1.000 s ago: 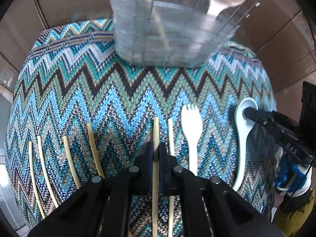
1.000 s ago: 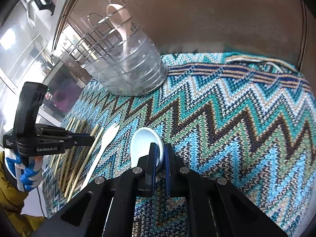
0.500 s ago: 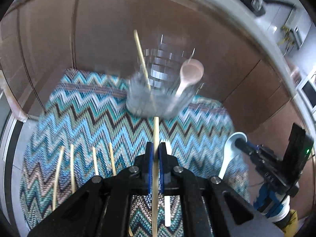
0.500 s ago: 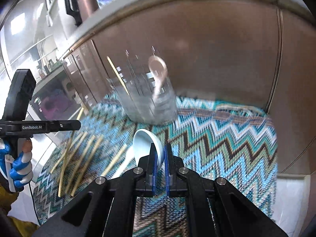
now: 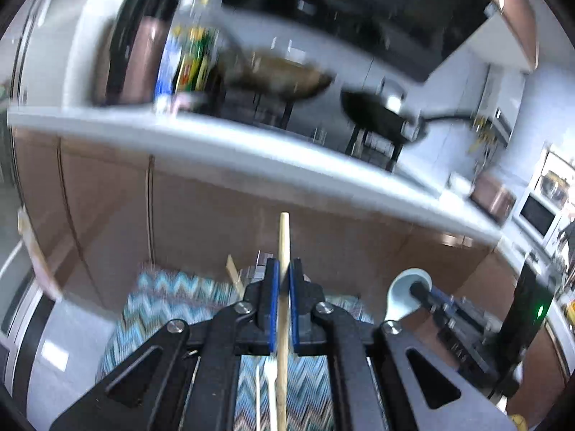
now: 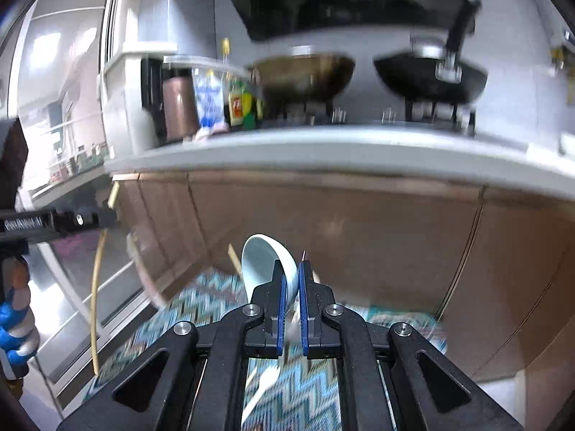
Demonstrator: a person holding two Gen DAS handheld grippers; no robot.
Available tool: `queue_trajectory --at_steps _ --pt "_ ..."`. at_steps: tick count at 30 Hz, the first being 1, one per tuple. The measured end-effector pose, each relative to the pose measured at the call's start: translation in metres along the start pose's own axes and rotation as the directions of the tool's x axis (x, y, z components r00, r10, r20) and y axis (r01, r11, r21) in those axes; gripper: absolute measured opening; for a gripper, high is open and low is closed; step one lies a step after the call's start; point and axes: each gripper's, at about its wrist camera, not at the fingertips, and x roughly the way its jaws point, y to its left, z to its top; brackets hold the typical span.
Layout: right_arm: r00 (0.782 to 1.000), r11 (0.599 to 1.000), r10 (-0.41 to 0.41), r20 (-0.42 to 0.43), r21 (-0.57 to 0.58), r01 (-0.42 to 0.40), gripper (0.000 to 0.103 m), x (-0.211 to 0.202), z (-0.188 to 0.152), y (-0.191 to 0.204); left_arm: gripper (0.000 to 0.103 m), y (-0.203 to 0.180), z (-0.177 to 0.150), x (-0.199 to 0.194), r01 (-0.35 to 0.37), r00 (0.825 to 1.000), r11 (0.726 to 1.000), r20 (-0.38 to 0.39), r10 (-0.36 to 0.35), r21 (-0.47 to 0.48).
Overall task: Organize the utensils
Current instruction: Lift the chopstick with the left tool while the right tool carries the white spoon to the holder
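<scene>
Your left tongs (image 5: 282, 273) are pinched tight on a wooden chopstick (image 5: 284, 240). The stick runs straight through the blue pads (image 5: 274, 287); its tip pokes up past them and the rest hangs down under them. Your right tongs (image 6: 291, 273) are pinched tight on a pale blue spoon (image 6: 260, 262). The round bowl of the spoon sticks up and to the left of the pads, and its handle drops down under them. In the left camera you can see that same spoon off to the right of your left tongs, with the other tongs holding it. In the right camera the left tongs reach in from the left side, and the chopstick hangs down from them like a thin yellow line. Your gloved hand (image 6: 14, 323) in blue and white holds them at the edge. Far below both tongs lies a zigzag cloth (image 5: 172, 294) in blue, green and white. A white fork (image 6: 266, 380) lies on it under your right tongs. The clear holder is mostly hidden behind the tongs, with one stick (image 5: 233, 274) leaning out of it just left of your left tongs. Past the tongs are brown cupboard doors (image 6: 359, 222), a white counter (image 6: 323, 151), and two pans (image 6: 427, 75) on a stove, all blurry.
</scene>
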Motion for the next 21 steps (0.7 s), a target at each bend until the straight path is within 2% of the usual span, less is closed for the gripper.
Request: queue_trajectory --at_steps 3,5,9,15,21 --pt "0.997 0.999 -0.046 0.069 -0.005 0.046 0.006 -0.007 0.022 0.004 0.005 -0.001 0.024 -0.005 0.010 0.995 0.999 0.097 -0.006 -0.042" --pt "0.991 0.997 -0.076 0.111 0.000 0.077 0.006 -0.005 0.031 0.005 0.005 0.006 0.031 0.003 0.016 0.991 0.995 0.131 -0.003 -0.102" --pt "0.982 0.994 -0.105 0.159 0.005 0.105 0.006 0.020 0.029 0.007 0.005 0.026 0.033 0.038 -0.013 0.976 0.980 0.210 0.055 -0.197" --pt "0.977 0.989 -0.136 0.165 -0.028 0.143 0.006 0.088 0.008 0.007 0.005 0.052 0.027 0.117 -0.073 0.966 0.961 0.221 0.135 -0.266" --pt "0.973 0.985 -0.170 0.154 -0.006 0.173 0.007 0.145 -0.016 -0.009 0.005 0.058 0.001 0.183 -0.150 0.954 0.959 0.219 0.204 -0.241"
